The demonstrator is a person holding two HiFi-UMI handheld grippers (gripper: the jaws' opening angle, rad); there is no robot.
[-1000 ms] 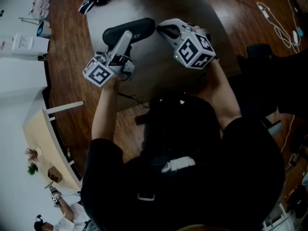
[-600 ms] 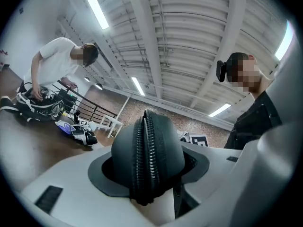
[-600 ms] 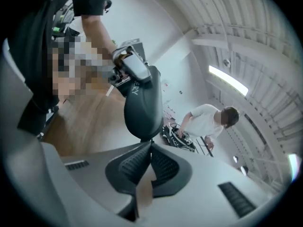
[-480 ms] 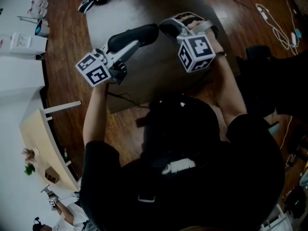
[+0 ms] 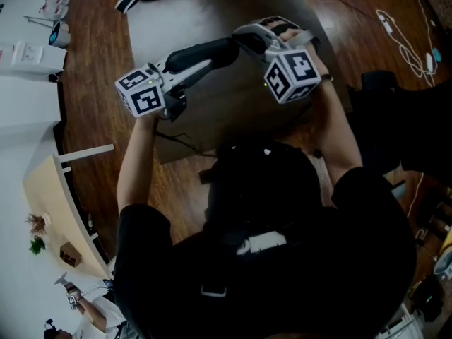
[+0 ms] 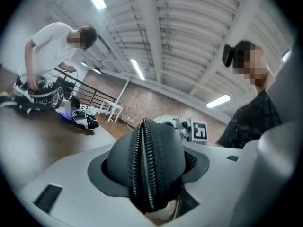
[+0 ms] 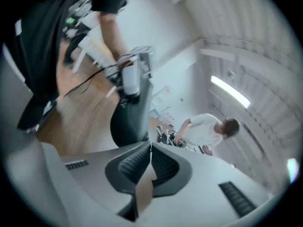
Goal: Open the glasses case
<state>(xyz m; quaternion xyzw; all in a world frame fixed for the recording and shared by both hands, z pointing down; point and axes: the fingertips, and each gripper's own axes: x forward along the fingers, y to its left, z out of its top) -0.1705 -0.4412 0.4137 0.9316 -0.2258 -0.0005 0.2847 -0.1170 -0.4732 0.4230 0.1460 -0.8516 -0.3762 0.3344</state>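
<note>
Left gripper (image 5: pixel 189 68) is clamped around the black glasses case (image 5: pixel 208 51), zipper facing its camera, held in the air over the table (image 5: pixel 233 115). Right gripper (image 5: pixel 247 41) is pinched tight together right at the case's other end.

I count two tongs, the left tongs (image 5: pixel 200 66) and the right tongs (image 5: pixel 248 39), each bearing one marker cube (image 5: pixel 143 95). One glasses case (image 5: pixel 212 49) at twelve o'clock, one worktop (image 5: pixel 233 104), and one person in white (image 6: pixel 47 51) at ten o'clock.
</note>
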